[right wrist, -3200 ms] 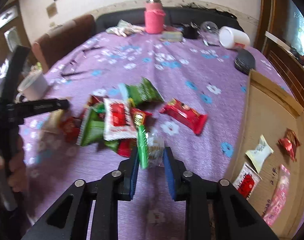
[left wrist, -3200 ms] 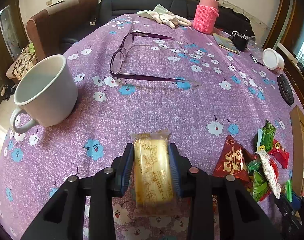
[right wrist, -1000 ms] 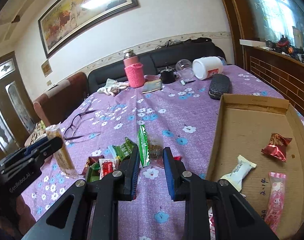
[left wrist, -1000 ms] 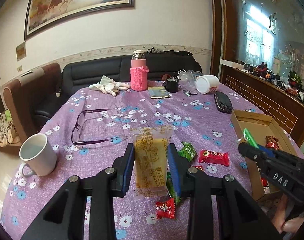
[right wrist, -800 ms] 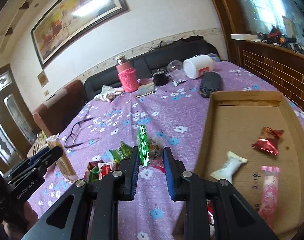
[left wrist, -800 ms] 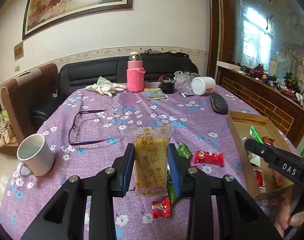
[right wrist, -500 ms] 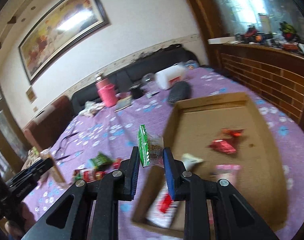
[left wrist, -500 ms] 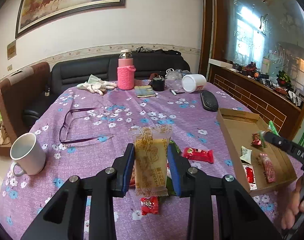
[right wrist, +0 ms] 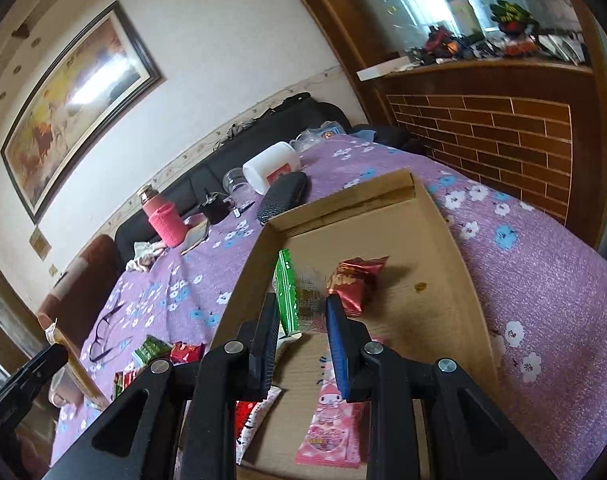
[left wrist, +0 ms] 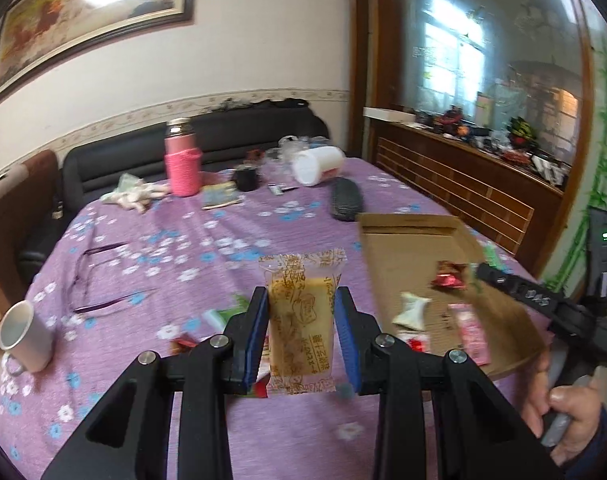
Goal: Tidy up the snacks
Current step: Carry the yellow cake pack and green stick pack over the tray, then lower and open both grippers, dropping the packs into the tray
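I am holding my right gripper (right wrist: 299,320) above the cardboard box (right wrist: 439,216), grasping a green packet (right wrist: 286,296); my left gripper (left wrist: 301,334), beside the box, is clenching a yellow cake (left wrist: 299,328).

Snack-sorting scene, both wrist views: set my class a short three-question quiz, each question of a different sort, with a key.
1. True or false: the left gripper is shut on a yellow cake packet.
2. What does the right gripper hold over the cardboard box?
A. a green-edged clear packet
B. a white mug
C. a pair of glasses
3. Fill in: the red foil snack lies ____ the box.

Key
1. True.
2. A: the green-edged clear packet.
3. Inside, on its floor, near the pink packet.
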The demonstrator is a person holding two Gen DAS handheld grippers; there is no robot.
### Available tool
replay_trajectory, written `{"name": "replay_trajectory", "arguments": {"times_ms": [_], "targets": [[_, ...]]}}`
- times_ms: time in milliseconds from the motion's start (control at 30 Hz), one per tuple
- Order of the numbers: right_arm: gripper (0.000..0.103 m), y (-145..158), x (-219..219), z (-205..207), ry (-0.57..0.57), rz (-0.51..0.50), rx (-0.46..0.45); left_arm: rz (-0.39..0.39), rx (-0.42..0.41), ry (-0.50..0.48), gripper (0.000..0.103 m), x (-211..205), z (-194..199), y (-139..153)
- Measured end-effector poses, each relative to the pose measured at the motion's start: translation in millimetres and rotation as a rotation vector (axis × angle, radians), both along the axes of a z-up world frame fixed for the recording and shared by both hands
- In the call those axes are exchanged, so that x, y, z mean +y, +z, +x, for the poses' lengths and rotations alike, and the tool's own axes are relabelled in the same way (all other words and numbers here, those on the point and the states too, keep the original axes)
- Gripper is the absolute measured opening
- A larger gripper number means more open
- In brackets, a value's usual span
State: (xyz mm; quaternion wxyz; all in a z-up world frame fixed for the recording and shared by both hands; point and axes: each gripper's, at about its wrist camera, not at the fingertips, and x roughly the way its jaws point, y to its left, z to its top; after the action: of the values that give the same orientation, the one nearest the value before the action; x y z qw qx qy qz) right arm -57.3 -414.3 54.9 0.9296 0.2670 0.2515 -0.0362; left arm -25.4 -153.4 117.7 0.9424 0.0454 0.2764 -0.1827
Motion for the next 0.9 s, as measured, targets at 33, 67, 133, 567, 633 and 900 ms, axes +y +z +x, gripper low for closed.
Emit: {"name": "replay_trajectory", "arguments": {"times_ms": [33,67,133,567,633,900], "targets": [[0.025,-1.2,-3.0,-0.2,-0.008,0.008,0.005,-0.004,0.009,-0.017,0.032,-7.8,0.0,-0.3],[0.025,-2.0,-4.9,-0.5,-0.018,0.012,0.009,-0.010,0.024,-0.038,0.032,-17.6,0.9,-1.5],[0.025,-3.8,-9.2,-0.3,-0.035,0.018,0.022,-0.018,0.052,-0.062,0.032,-32.6,2.5,-5.4],[0.025,-13.8,-15.3,7.1,-0.086,-0.005,0.109,-0.002,0.207,-0.180,0.032,-109.3,18.0,-46.2],[0.025,-15.0,-15.4,8.3,-0.093,-0.015,0.123,0.009,0.217,-0.191,0.032,-115.2,18.0,-52.1],[0.025,-19.2,-12.0,12.3,-0.078,-0.029,0.153,0.034,0.250,-0.204,0.032,-120.4,22.7,-70.7]]}}
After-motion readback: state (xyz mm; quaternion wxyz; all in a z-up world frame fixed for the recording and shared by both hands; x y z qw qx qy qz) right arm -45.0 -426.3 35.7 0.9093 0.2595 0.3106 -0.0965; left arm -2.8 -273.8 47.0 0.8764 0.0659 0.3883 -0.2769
